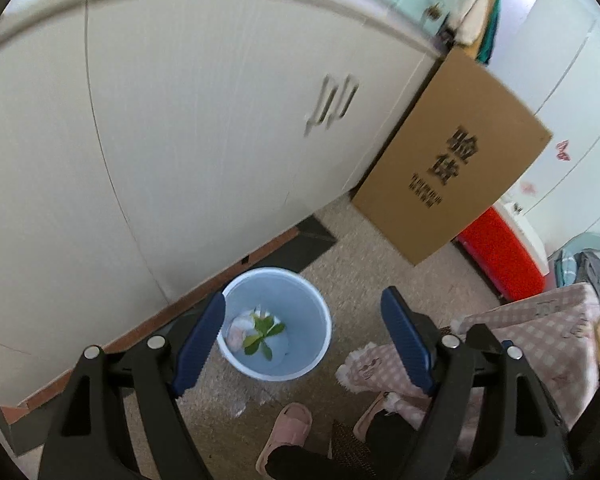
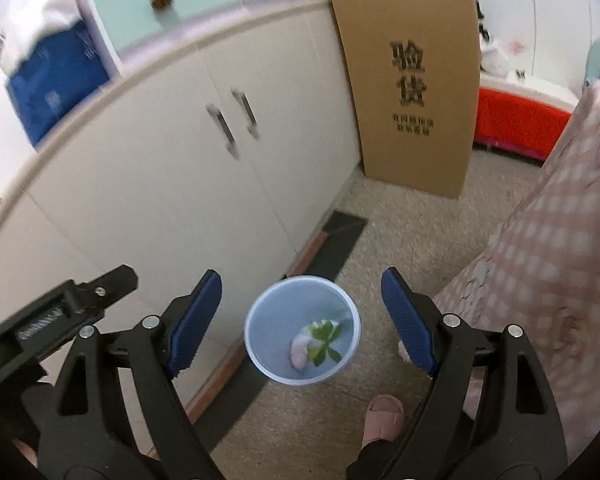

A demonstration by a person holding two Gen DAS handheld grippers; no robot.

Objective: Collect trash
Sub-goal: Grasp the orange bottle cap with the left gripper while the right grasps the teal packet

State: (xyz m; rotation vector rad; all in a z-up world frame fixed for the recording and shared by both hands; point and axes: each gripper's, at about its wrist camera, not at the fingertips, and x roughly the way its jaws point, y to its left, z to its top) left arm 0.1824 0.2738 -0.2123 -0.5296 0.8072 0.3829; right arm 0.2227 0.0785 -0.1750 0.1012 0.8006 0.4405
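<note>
both the left hand-held gripper (image 1: 302, 322) and right hand-held gripper (image 2: 302, 312) are spread wide and hold nothing. a pale blue waste bin (image 1: 314, 364) stands on the floor at lower centre of each frame, below and ahead of the fingers, beside white cabinet doors (image 1: 172, 140). green leaves (image 1: 262, 334) and crumpled tissue (image 1: 238, 330) lie in it; neither gripper looks clearly nearer.

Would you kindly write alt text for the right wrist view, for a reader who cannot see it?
The open, empty right tool hangs above a pale blue bin on the floor, which holds green leaves and a pinkish-white scrap. White cupboards stand to the left, with a cardboard box leaning beyond them.
</note>
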